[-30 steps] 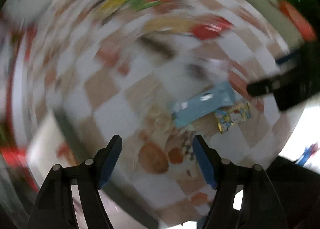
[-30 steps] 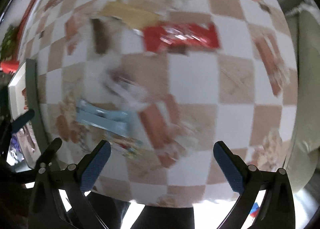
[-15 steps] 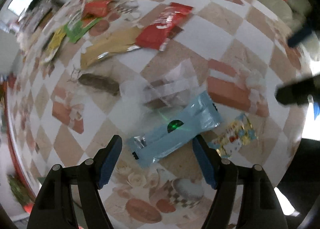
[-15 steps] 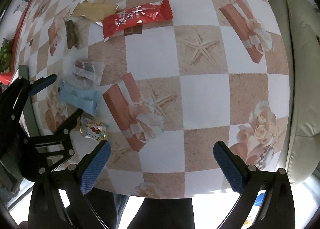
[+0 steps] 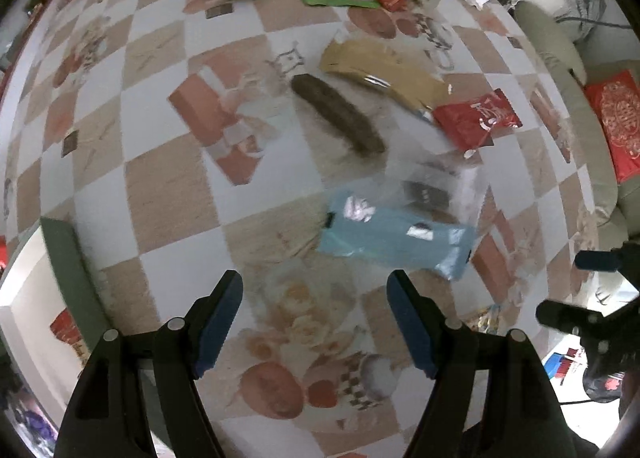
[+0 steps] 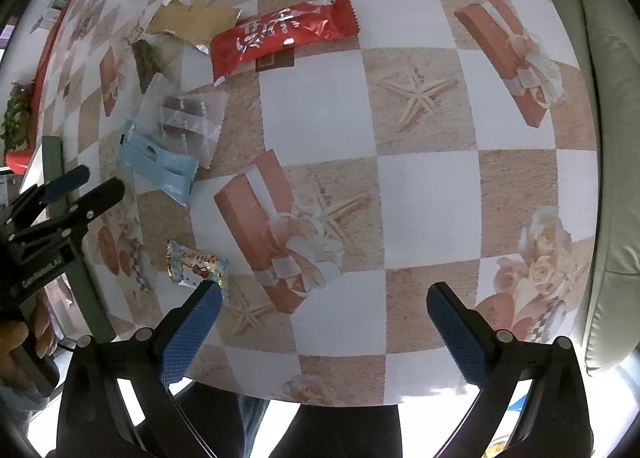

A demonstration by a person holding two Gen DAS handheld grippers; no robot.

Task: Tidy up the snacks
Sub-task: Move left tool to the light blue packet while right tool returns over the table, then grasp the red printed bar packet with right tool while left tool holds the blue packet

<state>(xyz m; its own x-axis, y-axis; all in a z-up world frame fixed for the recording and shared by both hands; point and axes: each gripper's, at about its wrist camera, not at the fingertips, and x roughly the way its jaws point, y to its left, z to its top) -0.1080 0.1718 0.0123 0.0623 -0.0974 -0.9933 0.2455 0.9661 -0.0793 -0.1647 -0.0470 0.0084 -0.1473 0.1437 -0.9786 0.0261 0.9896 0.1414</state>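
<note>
**Left gripper comes over the blue packet**

Since the earlier frames, the left gripper (image 5: 314, 294) has travelled across the checkered tablecloth (image 6: 316, 109) and rolled, so the light blue packet (image 5: 394, 240) now lies just beyond its fingertips, a little to the right, instead of between them. Its jaws stand wide open and hold nothing. It points straight down, which I judge is the way to pinch a flat wrapper from above.

Beside the blue packet, touching its far edge, lies a clear packet (image 5: 432, 187) with something dark inside. Further from the blue packet are a dark brown bar (image 5: 338, 115), a tan packet (image 5: 384, 75) and a red packet (image 5: 476, 119). A small cartoon candy wrapper (image 6: 198, 264) lies on the near side of the blue packet, just before the left finger of the right gripper (image 6: 324, 312), whose jaws are also wide open and empty.

Left of the blue packet, at the table's edge, stands a green-rimmed box (image 5: 70, 258), probably where the snacks should go. The snacks are spread apart, which makes single picks easier.
</note>
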